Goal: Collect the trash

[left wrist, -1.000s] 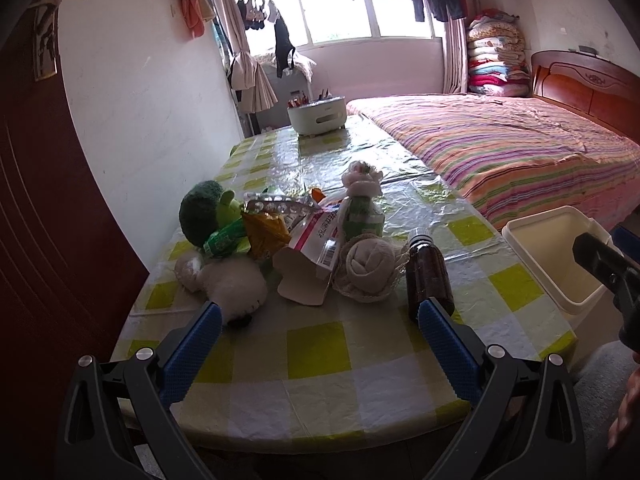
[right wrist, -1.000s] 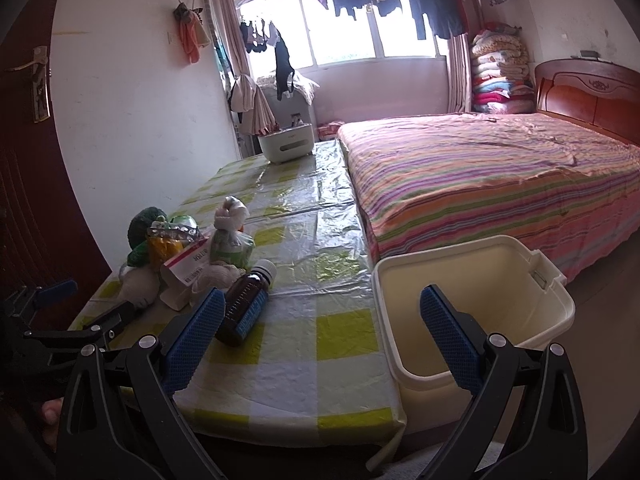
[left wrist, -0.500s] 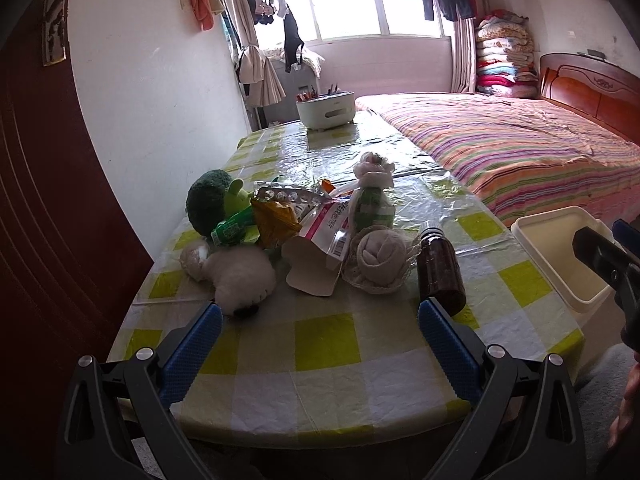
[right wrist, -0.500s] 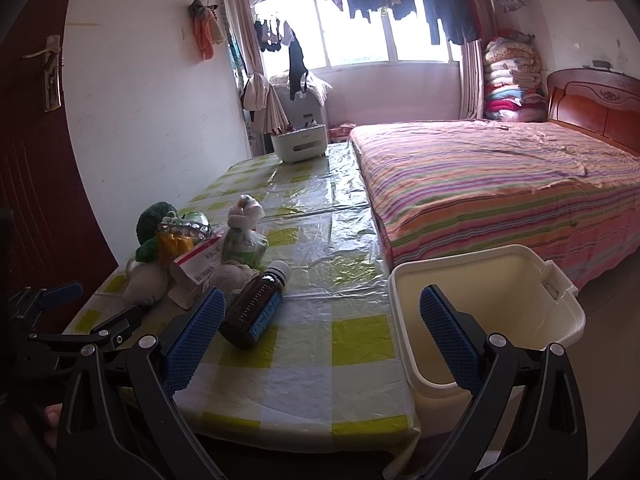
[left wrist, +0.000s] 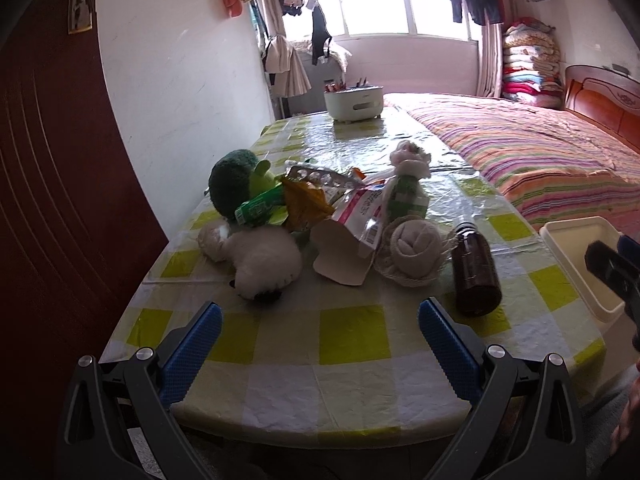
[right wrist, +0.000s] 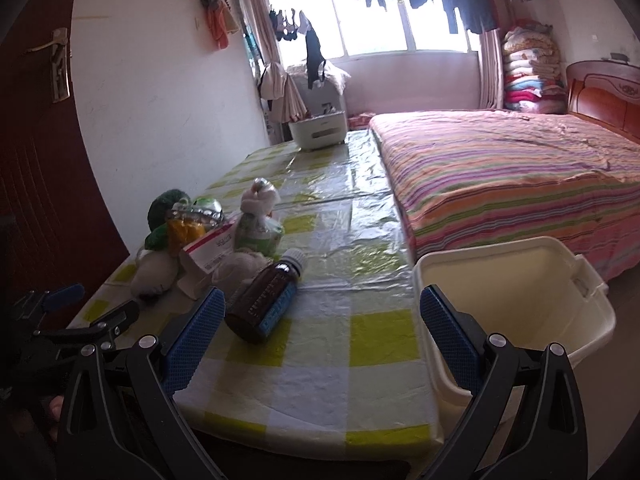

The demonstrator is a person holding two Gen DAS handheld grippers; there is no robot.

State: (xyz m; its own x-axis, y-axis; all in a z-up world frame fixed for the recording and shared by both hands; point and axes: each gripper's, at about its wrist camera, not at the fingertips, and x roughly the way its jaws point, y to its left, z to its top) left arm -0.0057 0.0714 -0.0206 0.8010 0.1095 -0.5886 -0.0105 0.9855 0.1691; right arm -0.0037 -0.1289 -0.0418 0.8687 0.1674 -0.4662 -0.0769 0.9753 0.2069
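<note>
Brown wood of a door point(left wrist: 52, 200) closes the left side, and the table point(left wrist: 352, 336) with its yellow-checked plastic cover stands against the wall, so there is no room to come in from that side. The left gripper point(left wrist: 320, 332) hangs over the near table edge, its blue fingers spread wide and holding nothing. Just beyond it lies the heap: a white plush point(left wrist: 260, 260) nearest, a green plush point(left wrist: 236, 184) behind it, then the likely trash, namely a green wrapper point(left wrist: 260, 208), an orange wrapper point(left wrist: 306, 204), a blister pack point(left wrist: 320, 176), a torn box point(left wrist: 352, 236) and a small tied bag point(left wrist: 404, 192), with a rolled sock point(left wrist: 412, 244) beside them. All these touch or overlap, so I judge that a single piece is hard to pinch alone. To the right a brown bottle point(right wrist: 264, 300) lies on its side, a little apart from the heap, with bare cover around it; it can roll. The right gripper point(right wrist: 320, 332) is also spread and empty, between the bottle and the bin point(right wrist: 520, 280). The bin stands open just beside the right table edge, below the top, probably so that things may drop in. Farther right is the bed point(right wrist: 520, 168).
</note>
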